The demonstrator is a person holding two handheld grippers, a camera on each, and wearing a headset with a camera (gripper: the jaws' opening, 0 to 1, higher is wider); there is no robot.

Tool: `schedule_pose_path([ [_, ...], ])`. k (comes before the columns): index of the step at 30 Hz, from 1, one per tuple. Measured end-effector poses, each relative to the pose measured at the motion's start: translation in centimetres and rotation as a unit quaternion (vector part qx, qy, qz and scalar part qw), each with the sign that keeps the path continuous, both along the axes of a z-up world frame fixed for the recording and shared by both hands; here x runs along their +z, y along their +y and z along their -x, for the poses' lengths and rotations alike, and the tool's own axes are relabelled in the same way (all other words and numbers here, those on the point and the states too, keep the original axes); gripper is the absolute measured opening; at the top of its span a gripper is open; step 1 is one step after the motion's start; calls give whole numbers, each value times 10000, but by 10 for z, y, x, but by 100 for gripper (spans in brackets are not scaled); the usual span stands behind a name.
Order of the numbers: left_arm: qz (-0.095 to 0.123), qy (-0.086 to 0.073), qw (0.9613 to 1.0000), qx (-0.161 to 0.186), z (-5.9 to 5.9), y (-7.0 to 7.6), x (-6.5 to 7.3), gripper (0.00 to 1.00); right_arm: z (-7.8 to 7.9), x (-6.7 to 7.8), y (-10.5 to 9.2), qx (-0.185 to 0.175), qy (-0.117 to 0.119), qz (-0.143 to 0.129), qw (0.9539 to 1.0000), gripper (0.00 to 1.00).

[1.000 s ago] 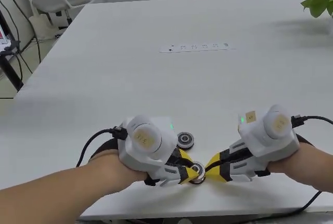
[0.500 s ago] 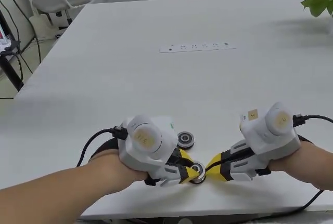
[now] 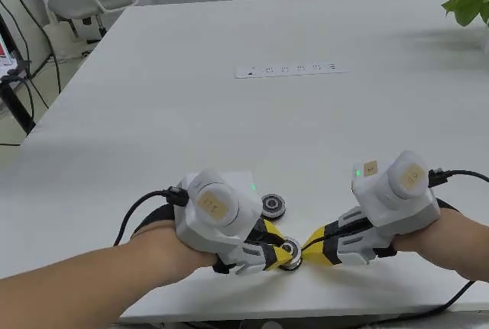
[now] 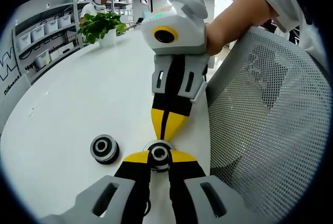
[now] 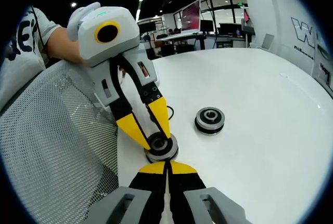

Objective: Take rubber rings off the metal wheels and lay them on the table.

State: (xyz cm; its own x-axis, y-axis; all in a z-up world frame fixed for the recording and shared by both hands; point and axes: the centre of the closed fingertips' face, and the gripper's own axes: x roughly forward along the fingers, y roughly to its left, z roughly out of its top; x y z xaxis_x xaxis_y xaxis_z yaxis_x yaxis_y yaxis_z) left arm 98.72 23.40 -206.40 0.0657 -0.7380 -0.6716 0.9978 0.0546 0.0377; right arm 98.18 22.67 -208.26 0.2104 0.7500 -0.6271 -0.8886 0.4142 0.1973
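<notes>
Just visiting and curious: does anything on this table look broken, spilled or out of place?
Nothing stands out. One wheel lies flat near the table edge between the left tool's jaws, the shut right tool at its rim; the second wheel lies flat nearby.

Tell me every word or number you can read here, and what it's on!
"W": big letter on the wall sign, rest cut off.
Shirt lettering: partly hidden, unreadable.
Stickers on the left gripper and right gripper: too small.
Power strip markings: too small.
</notes>
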Motion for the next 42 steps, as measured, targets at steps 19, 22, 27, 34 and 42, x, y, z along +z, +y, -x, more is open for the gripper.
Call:
schedule_pose_path([
  [19,-43,-31,10000,-16,0,0,0,7,-1,0,-1,-359,455,-211,9981,0],
  [22,-55,-42,10000,-15,0,0,0,7,-2,0,-2,-393,505,-267,9976,0],
  [27,-56,-47,10000,-13,0,0,0,7,-2,2,-2,-470,589,-352,9965,0],
  [34,-60,-57,10000,-9,0,0,0,7,-2,3,-3,-597,719,-461,9946,0],
  [42,-63,-67,10000,-5,0,0,0,7,-8,13,-3,-811,797,-804,9903,0],
])
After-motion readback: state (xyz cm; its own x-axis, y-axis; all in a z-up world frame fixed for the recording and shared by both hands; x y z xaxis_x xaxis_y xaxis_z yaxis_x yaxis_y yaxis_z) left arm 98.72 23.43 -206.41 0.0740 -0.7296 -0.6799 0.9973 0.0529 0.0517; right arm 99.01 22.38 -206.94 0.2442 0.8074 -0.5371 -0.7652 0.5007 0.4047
